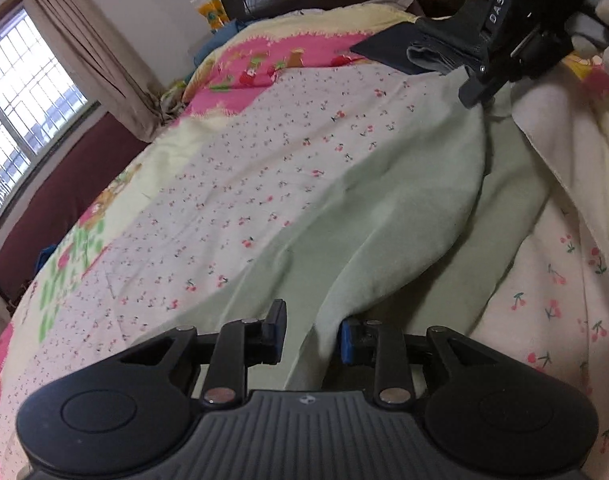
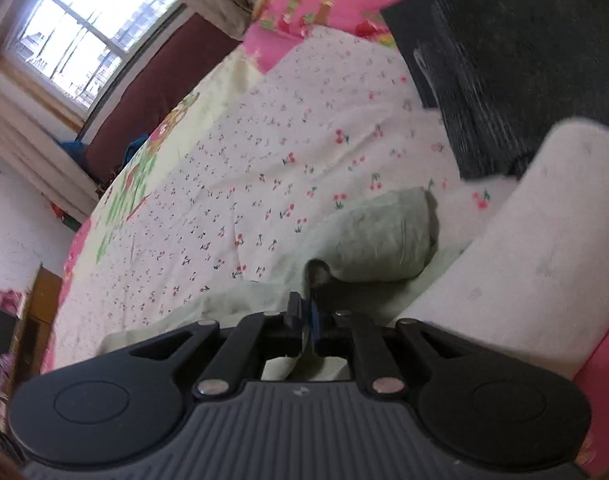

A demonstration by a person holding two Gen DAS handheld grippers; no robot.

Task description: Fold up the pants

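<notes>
We are folding the pants (image 1: 388, 200), pale green, which are lying on the cherry-print bedspread (image 1: 232, 184) near the bed's right side, with one layer doubled over along a curved edge. Our left gripper (image 1: 310, 334) is standing part open at the near end, a fold of the green cloth running up between its fingers; we cannot tell whether the pads are actually pressing it. Our right gripper (image 2: 306, 314) is nearly closed, pinching a thin edge of the cloth at the far end, close to the dark folded pile (image 2: 516, 68).

The risks, as we are judging them: the left side is sliding free if that grip is loose, leaving the fold skewed; the right pinch is holding so little fabric that a pull could strip it out; and the far end is drifting close enough to the pile to snag or land on it.
</notes>
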